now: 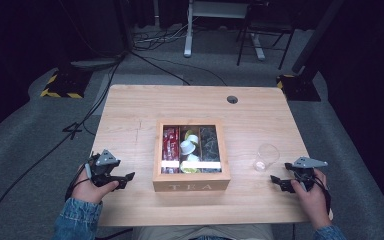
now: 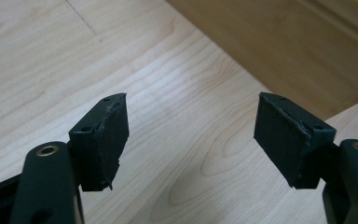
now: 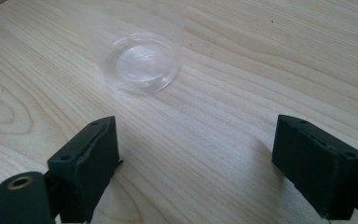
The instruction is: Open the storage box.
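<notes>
Left tool (image 1: pixel 125 181): your jaws are spread wide with nothing between them, just bare wood. It sits low over the bench near the front left corner, tips pointing at the tea box.

Right tool (image 1: pixel 278 181): also wide and empty (same pose, basically mirrored). It's near the front right, tips aimed toward the cup.

Cup (image 1: pixel 266 157): clear plastic, standing upright on the bench, right of the tea box and apart from it. In the right gripper view the cup (image 3: pixel 142 60) is ahead of your jaws and a bit left of centre, not touching either one.

Tea box (image 1: pixel 191 156): wooden, lidless, "TEA" on the front wall, sitting mid-bench. Three compartments: red packets on the left, white and yellowish pods in the middle, dark packets on the right. In the left gripper view the side wall of the tea box (image 2: pixel 279 42) runs across the top right, near your right-hand jaw but not touching.

Bench (image 1: pixel 130 110): light wood with rounded corners and a cable hole near the back edge.

Open room: lots of bare top behind the box and down both sides. The strip between box and cup is narrower. Your hands are both close to the front edge (little bench left behind them).

Floor (image 1: pixel 25 130): grey carpet with cables trailing off to the left.
</notes>
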### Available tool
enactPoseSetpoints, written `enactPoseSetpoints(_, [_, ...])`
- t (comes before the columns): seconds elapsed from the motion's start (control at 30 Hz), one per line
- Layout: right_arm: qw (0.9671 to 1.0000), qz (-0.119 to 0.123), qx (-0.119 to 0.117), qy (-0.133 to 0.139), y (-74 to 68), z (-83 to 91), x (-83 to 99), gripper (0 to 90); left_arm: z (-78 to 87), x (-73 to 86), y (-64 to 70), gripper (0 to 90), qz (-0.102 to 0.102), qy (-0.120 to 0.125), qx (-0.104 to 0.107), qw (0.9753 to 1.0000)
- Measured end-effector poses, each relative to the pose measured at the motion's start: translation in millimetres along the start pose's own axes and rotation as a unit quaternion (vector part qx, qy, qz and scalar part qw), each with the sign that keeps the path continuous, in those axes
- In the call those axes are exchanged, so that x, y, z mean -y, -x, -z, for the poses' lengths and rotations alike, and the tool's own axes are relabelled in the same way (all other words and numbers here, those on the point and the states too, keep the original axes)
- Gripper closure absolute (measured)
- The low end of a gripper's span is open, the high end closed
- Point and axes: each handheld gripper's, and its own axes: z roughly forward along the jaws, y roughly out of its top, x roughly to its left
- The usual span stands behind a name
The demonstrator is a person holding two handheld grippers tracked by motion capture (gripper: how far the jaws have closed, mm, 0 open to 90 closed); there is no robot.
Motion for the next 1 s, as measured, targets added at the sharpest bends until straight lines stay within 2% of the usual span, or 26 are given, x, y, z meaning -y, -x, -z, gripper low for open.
enactPoseSetpoints(0.1, [1.0, 0.0, 0.001, -0.001, -0.6, 0.7, 0.5, 14.5, 6.0, -6.2, 4.2, 28.2, 0.005, 0.015, 0.003, 0.9999])
enactPoseSetpoints(0.17, [1.0, 0.0, 0.001, -0.001, -0.8, 0.9, 0.7, 14.5, 8.3, -10.8, 9.5, 30.1, 0.02, 0.037, 0.018, 0.9989])
enactPoseSetpoints(0.2, [1.0, 0.0, 0.001, -0.001, -0.7, 0.9, 0.7, 14.5, 8.3, -10.8, 9.5, 30.7, 0.02, 0.037, 0.018, 0.9989])
enactPoseSetpoints(0.23, [1.0, 0.0, 0.001, -0.001, -0.7, 0.9, 0.6, 14.5, 10.1, -15.5, 13.6, 30.9, 0.019, 0.052, 0.031, 0.998])
enactPoseSetpoints(0.27, [1.0, 0.0, 0.001, -0.001, -0.7, 0.9, 0.7, 14.5, 10.1, -15.5, 13.6, 31.2, 0.019, 0.052, 0.031, 0.998])
enactPoseSetpoints(0.33, [1.0, 0.0, 0.001, -0.001, -0.7, 0.9, 0.6, 14.5, 12.2, -19.2, 18.4, 31.3, 0.016, 0.059, 0.032, 0.9976])
enactPoseSetpoints(0.4, [1.0, 0.0, 0.001, -0.001, -0.7, 0.9, 0.7, 14.5, 15.7, -24.3, 26.0, 31.3, 0.001, 0.066, 0.035, 0.9972])
enactPoseSetpoints(0.43, [1.0, 0.0, 0.001, -0.001, -0.7, 0.9, 0.7, 14.5, 15.7, -24.3, 26.0, 31.3, 0.001, 0.066, 0.035, 0.9972])
enactPoseSetpoints(0.47, [1.0, 0.0, 0.001, -0.001, -0.7, 0.9, 0.7, 14.5, 17.6, -27.3, 32.0, 31.2, -0.01, 0.069, 0.038, 0.9968])
enactPoseSetpoints(0.53, [1.0, 0.0, 0.001, -0.001, -0.7, 0.9, 0.7, 14.5, 17.9, -28.4, 35.2, 30.9, -0.013, 0.069, 0.04, 0.9967])
enactPoseSetpoints(0.57, [1.0, 0.0, 0.001, -0.001, -0.7, 0.9, 0.6, 14.5, 18.2, -31.1, 40.1, 30.8, -0.028, 0.07, 0.043, 0.9962])
enactPoseSetpoints(0.67, [1.0, 0.0, 0.001, -0.001, -0.7, 0.9, 0.7, 14.5, 17.9, -33.1, 45.5, 29.8, -0.035, 0.069, 0.049, 0.9958])
enactPoseSetpoints(0.77, [1.0, 0.0, 0.001, -0.001, -0.7, 0.9, 0.7, 14.5, 15.0, -38.0, 58.9, 28.8, -0.052, 0.075, 0.068, 0.9935])
enactPoseSetpoints(0.8, [1.0, 0.0, 0.001, -0.001, -0.7, 0.9, 0.7, 14.5, 15.0, -38.0, 58.9, 28.4, -0.052, 0.075, 0.068, 0.9935])
enactPoseSetpoints(0.83, [1.0, 0.0, 0.001, -0.001, -0.7, 0.9, 0.7, 14.5, 14.0, -39.4, 63.8, 28.4, -0.06, 0.075, 0.073, 0.9927])
enactPoseSetpoints(0.9, [1.0, 0.0, 0.0, -0.001, -0.7, 0.9, 0.7, 14.4, 10.6, -41.5, 73.9, 26.7, -0.074, 0.069, 0.084, 0.9913])
enactPoseSetpoints(1.0, [1.0, 0.001, 0.0, -0.001, -0.7, 0.9, 0.7, 14.4, 3.7, -40.2, 76.8, 26.4, -0.071, 0.037, 0.088, 0.9929])
